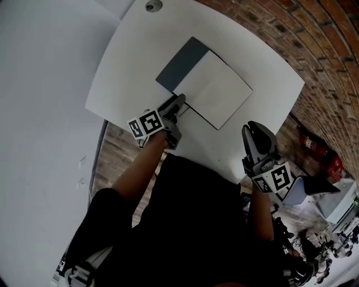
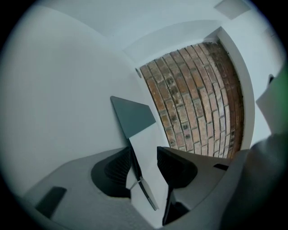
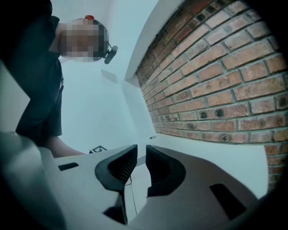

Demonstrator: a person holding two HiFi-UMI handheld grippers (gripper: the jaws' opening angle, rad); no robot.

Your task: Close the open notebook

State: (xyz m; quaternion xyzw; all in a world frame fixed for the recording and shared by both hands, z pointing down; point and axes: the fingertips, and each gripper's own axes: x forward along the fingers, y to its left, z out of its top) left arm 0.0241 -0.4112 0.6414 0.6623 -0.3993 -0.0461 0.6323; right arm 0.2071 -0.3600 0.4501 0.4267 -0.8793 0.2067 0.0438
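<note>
An open notebook (image 1: 216,89) lies on the white table (image 1: 129,73), its dark grey cover (image 1: 182,64) spread to the left and a blank white page to the right. My left gripper (image 1: 178,101) is at the notebook's near left corner. In the left gripper view its jaws (image 2: 145,155) stand apart, with the white page (image 2: 146,143) and its thin dark edge between them and the grey cover (image 2: 132,117) beyond. My right gripper (image 1: 253,130) hangs by the table's near edge, clear of the notebook. Its jaws (image 3: 141,155) show a narrow gap with nothing in it.
A brick wall (image 1: 325,67) runs along the table's far right side. A round cable hole (image 1: 153,6) sits at the table's far corner. A red fire extinguisher (image 1: 320,151) lies on the floor at the right. A person's dark clothing (image 3: 40,90) fills the left of the right gripper view.
</note>
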